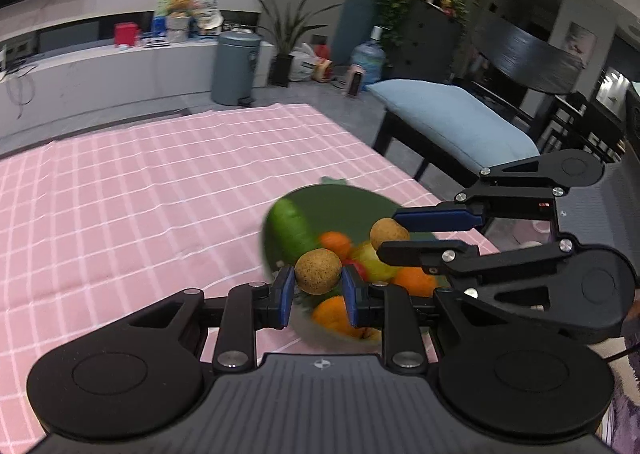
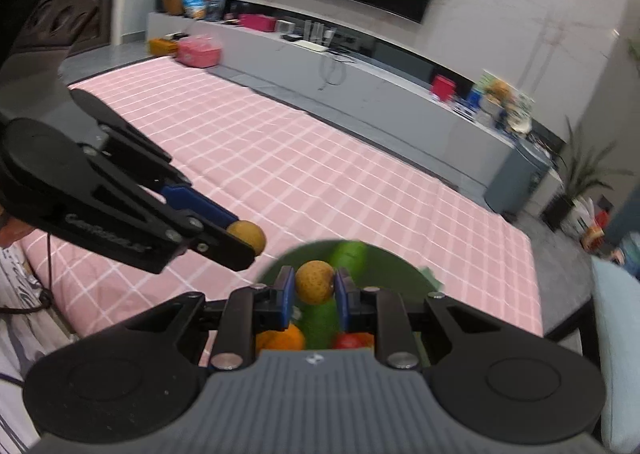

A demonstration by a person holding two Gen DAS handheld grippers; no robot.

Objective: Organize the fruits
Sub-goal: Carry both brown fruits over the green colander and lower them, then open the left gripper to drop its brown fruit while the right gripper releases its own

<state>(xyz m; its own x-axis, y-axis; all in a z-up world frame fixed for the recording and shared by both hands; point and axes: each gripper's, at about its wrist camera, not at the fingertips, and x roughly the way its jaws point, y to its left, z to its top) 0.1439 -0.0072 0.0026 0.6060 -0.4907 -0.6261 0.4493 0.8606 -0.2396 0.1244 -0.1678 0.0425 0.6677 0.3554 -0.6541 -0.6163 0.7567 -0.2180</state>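
Observation:
A green bowl [image 1: 320,198] of fruit sits on the pink checked tablecloth [image 1: 140,182]. It holds a green cucumber-like fruit [image 1: 290,228], oranges [image 1: 414,280], a yellow-green apple [image 1: 370,260] and a red fruit. My left gripper [image 1: 318,286] is shut on a small brown round fruit [image 1: 318,271] above the bowl. My right gripper [image 2: 314,296] is shut on another small brown round fruit [image 2: 315,282] above the same bowl [image 2: 384,262]. Each gripper shows in the other's view, the right gripper [image 1: 394,232] with its fruit [image 1: 389,232] and the left gripper [image 2: 244,240] with its fruit [image 2: 248,236].
A dark chair with a light blue cushion [image 1: 452,118] stands beside the table's right edge. A grey bin [image 1: 236,68], plants and a long low cabinet [image 2: 360,94] with clutter stand beyond the table. The tablecloth stretches away behind the bowl.

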